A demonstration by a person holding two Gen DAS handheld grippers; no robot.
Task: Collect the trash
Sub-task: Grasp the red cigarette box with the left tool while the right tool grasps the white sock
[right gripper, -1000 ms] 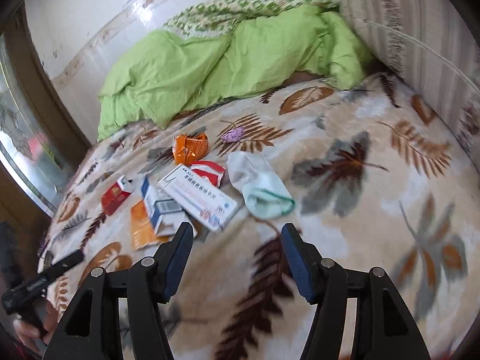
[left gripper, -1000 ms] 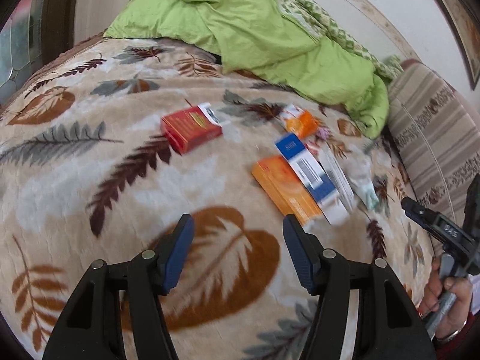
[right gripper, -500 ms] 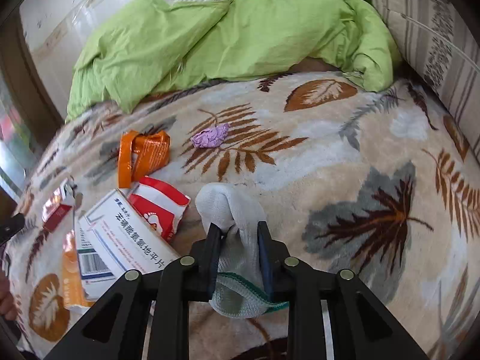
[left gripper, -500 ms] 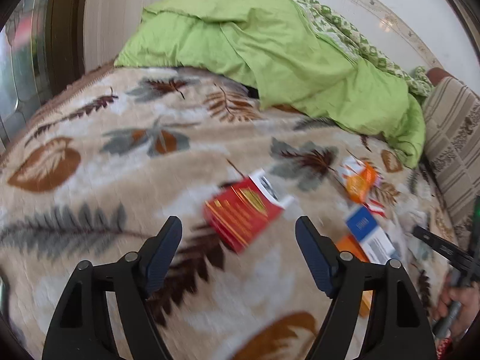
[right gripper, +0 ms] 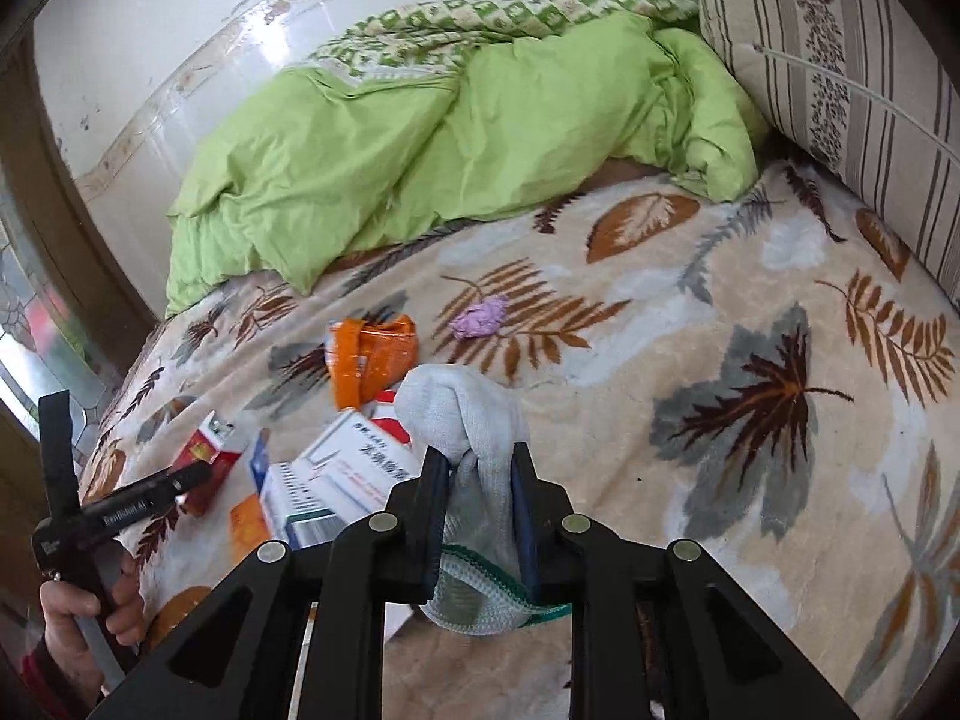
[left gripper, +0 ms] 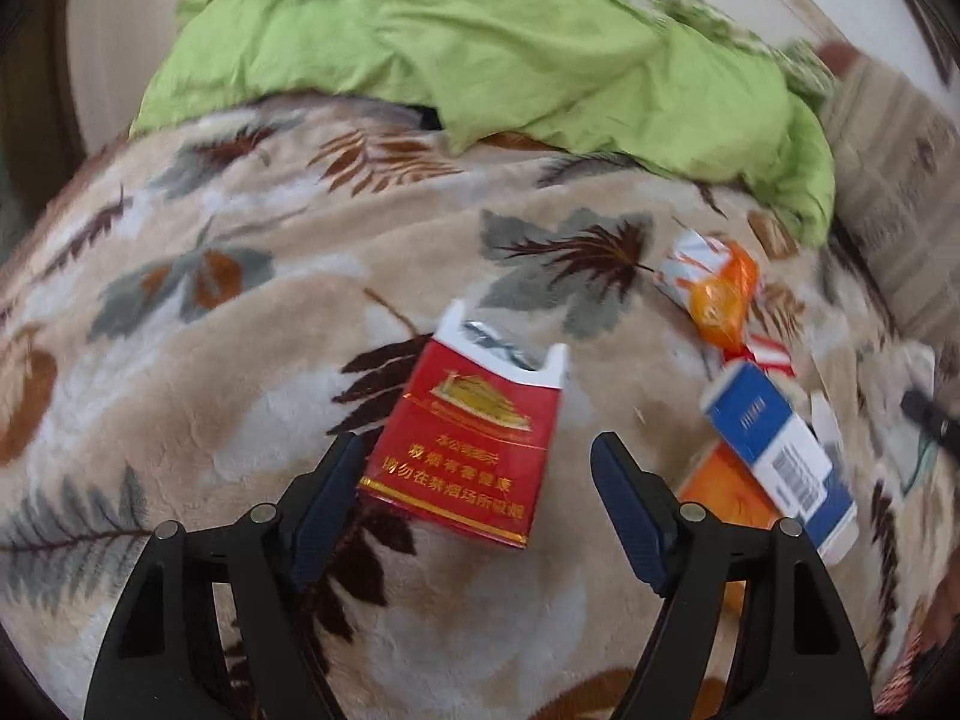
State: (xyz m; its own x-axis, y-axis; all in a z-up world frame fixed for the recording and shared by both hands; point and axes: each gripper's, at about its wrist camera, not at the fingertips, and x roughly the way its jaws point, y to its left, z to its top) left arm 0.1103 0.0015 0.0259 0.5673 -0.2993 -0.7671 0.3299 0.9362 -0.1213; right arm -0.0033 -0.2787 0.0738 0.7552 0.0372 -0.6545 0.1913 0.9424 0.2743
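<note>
My left gripper (left gripper: 477, 468) is open, with its jaws on either side of the near end of a red cigarette pack (left gripper: 468, 438) lying on the leaf-patterned blanket (left gripper: 240, 330). The same pack (right gripper: 207, 462) shows in the right wrist view behind the left gripper's body (right gripper: 120, 504). My right gripper (right gripper: 477, 480) is shut on a white sock with a green cuff (right gripper: 462, 420) and holds it up off the blanket. An orange wrapper (left gripper: 717, 294) (right gripper: 372, 357), a blue-and-white box (left gripper: 780, 456), a white medicine box (right gripper: 354, 468), an orange box (left gripper: 720, 492) and a purple crumpled wad (right gripper: 480, 315) lie on the bed.
A green duvet (right gripper: 450, 144) is heaped at the far side of the bed against the white wall (right gripper: 150, 42). A striped cushion (right gripper: 840, 72) stands along the right edge. A window frame (right gripper: 36, 240) borders the left side.
My left gripper moved in over the red cigarette pack, which now lies between its open jaws. My right gripper closed on the sock and lifted it off the blanket.
</note>
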